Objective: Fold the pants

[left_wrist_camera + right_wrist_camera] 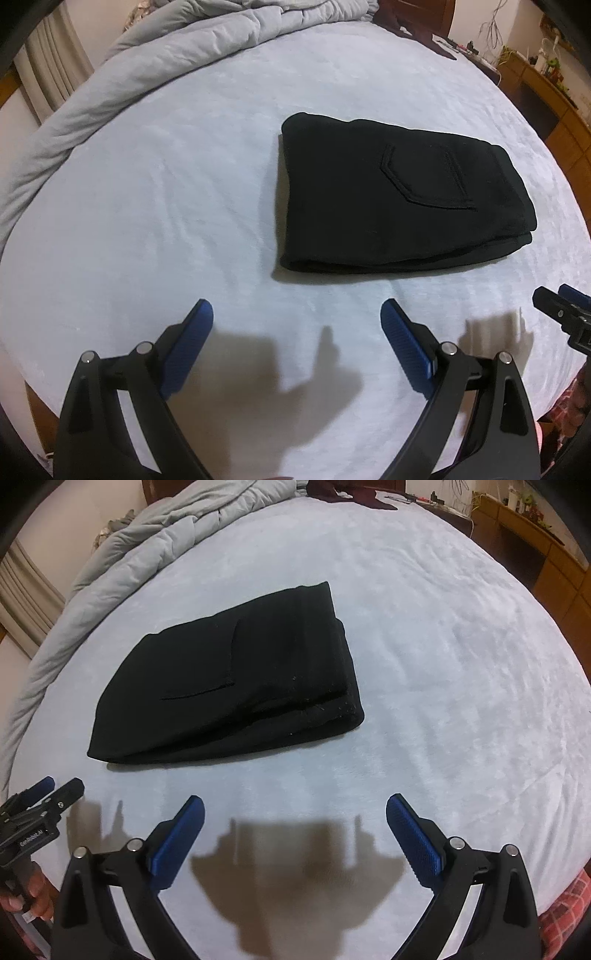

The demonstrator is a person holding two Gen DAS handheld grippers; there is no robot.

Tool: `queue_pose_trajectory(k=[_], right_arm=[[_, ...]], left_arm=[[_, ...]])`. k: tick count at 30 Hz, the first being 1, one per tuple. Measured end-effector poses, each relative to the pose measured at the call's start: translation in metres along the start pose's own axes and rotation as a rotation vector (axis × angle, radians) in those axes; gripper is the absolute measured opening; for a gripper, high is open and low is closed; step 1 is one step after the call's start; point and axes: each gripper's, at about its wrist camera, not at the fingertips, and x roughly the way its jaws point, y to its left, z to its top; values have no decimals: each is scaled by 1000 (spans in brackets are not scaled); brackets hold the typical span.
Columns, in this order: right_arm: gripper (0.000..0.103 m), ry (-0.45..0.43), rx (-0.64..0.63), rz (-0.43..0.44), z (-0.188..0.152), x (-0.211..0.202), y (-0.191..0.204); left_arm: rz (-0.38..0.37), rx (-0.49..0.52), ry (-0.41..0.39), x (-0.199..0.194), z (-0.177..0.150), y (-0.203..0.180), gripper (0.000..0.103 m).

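Note:
Black pants (pixel 399 199) lie folded into a compact stack on the pale blue bed sheet (pixel 184 206), back pocket facing up. They also show in the right wrist view (pixel 236 686), ahead and to the left. My left gripper (pixel 297 314) is open and empty, held above the sheet just short of the stack's near edge. My right gripper (pixel 295 808) is open and empty, near the front of the bed, right of the stack. Each gripper shows at the edge of the other's view: the right gripper (pixel 561 306), the left gripper (pixel 48 794).
A rumpled grey duvet (pixel 147 62) is bunched along the far left of the bed. A dark garment (pixel 354 494) lies at the far end. Wooden furniture (pixel 554 96) with small items stands to the right of the bed. Curtains (pixel 48 74) hang at left.

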Motion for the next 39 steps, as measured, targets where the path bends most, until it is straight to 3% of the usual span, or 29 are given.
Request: queue_pose_trajectory(k=[12, 39], right_arm=[[99, -9, -5, -3, 2, -7, 10], [99, 17, 4, 5, -2, 1, 15]], left_arm=[[-11, 20, -32, -18, 4, -3, 91], [-41, 19, -9, -14, 1, -14, 92]])
